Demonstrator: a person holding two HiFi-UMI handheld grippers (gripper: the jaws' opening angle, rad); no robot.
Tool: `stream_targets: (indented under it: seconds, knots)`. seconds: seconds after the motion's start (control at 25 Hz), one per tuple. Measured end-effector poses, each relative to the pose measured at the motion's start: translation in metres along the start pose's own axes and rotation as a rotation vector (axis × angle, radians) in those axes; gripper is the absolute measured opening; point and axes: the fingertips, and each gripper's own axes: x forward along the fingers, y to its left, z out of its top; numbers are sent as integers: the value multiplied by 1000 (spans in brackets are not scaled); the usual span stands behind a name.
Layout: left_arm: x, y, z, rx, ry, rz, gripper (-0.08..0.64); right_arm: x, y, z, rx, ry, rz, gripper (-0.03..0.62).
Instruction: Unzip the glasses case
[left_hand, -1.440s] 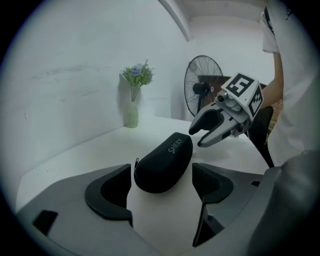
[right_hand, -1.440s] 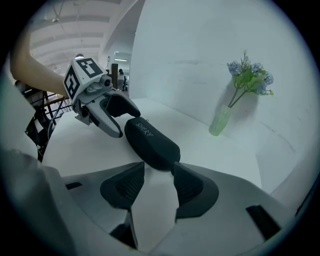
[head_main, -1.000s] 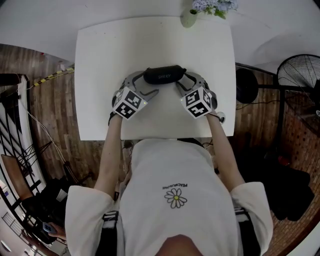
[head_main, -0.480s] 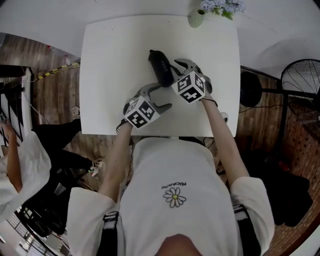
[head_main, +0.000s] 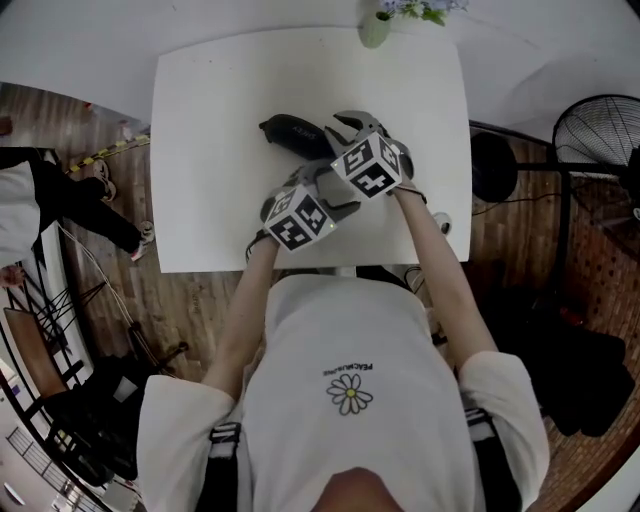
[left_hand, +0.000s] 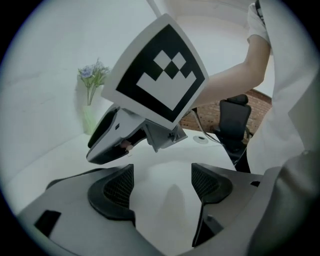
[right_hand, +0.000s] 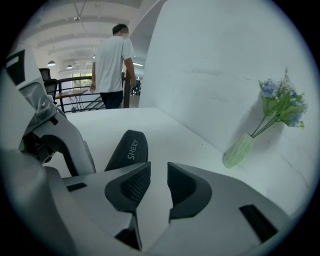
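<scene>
The black glasses case (head_main: 290, 133) lies slantwise on the white table (head_main: 200, 200); in the right gripper view the case (right_hand: 128, 149) shows past the left jaw. My right gripper (head_main: 338, 133) hovers at the case's right end. Its jaws have just been closing and then opening slightly; in the right gripper view my right gripper (right_hand: 158, 184) stands open by a narrow gap with nothing between the pads. My left gripper (head_main: 340, 190) sits nearer the front edge, just behind the right one. In its own view my left gripper (left_hand: 162, 187) is wide open over bare table, facing the right gripper's marker cube (left_hand: 157, 75).
A pale green vase of flowers (head_main: 377, 30) stands at the table's far edge, seen too as the vase (right_hand: 239, 150). A fan (head_main: 600, 140) and a black stool (head_main: 490, 170) are on the floor at right. A person (head_main: 40, 205) walks by at left.
The case lay crosswise with a gripper at each end; it has swung round and now lies slantwise to the left. The left gripper has let go and moved right, toward the right gripper.
</scene>
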Motion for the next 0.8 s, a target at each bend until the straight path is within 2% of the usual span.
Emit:
stream_targets:
  seconds: [0.12, 0.24, 0.36, 0.44, 0.52, 0.64, 0.72, 0.8]
  knots:
    - [-25, 10, 7, 60, -5, 30, 365, -29, -14, 6, 142, -71, -84, 92]
    - [-56, 38, 14, 45, -42, 85, 343, -59, -12, 0, 331, -123, -136, 107]
    - [-79, 81, 17, -29, -88, 193, 144, -70, 11, -17, 447, -109, -151, 131]
    - [-83, 109, 9, -50, -67, 288, 17, -72, 33, -22, 477, -96, -166, 141]
    - [-80, 126, -3, -39, -20, 349, 17, -71, 53, -23, 483, -68, -193, 141]
    - [-69, 132, -8, 10, 15, 361, 15, -59, 82, -29, 564, 3, -182, 149]
    - [-59, 129, -8, 48, 23, 334, 15, -48, 97, -29, 686, 23, -123, 197]
    - [-50, 123, -10, 76, 35, 306, 15, -39, 103, -26, 867, -4, -68, 223]
